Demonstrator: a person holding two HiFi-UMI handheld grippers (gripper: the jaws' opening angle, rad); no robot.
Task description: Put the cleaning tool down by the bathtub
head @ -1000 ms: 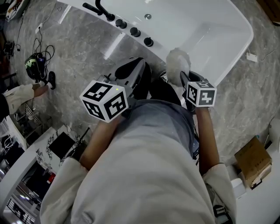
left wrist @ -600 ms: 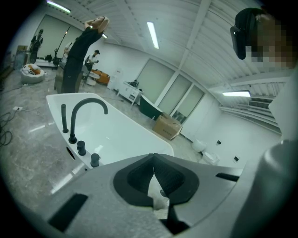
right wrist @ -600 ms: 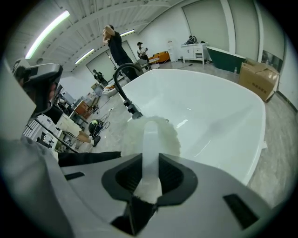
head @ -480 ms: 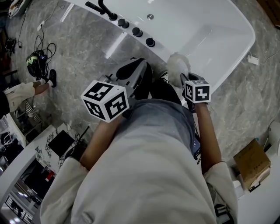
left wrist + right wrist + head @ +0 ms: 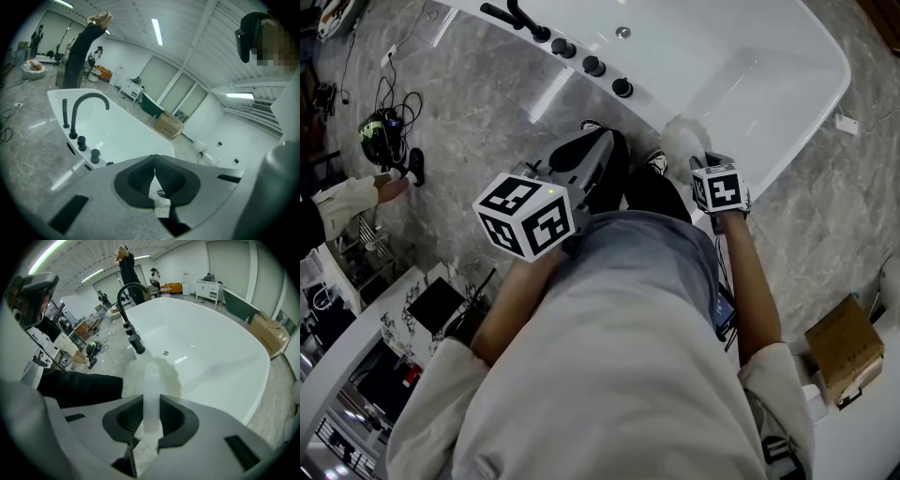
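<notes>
The right gripper (image 5: 151, 405) pinched the translucent handle of the fluffy white cleaning tool (image 5: 151, 373), held above the near rim of the white bathtub (image 5: 220, 352). The left gripper (image 5: 155, 172) had its jaws pressed together, empty. The tool was not yet set down.

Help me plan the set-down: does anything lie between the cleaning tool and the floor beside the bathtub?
Nothing visible does. The right gripper is shut on the cleaning tool, its fluffy head at the bathtub rim; the grey floor beside it, on the person's right, shows bare stone.
</notes>
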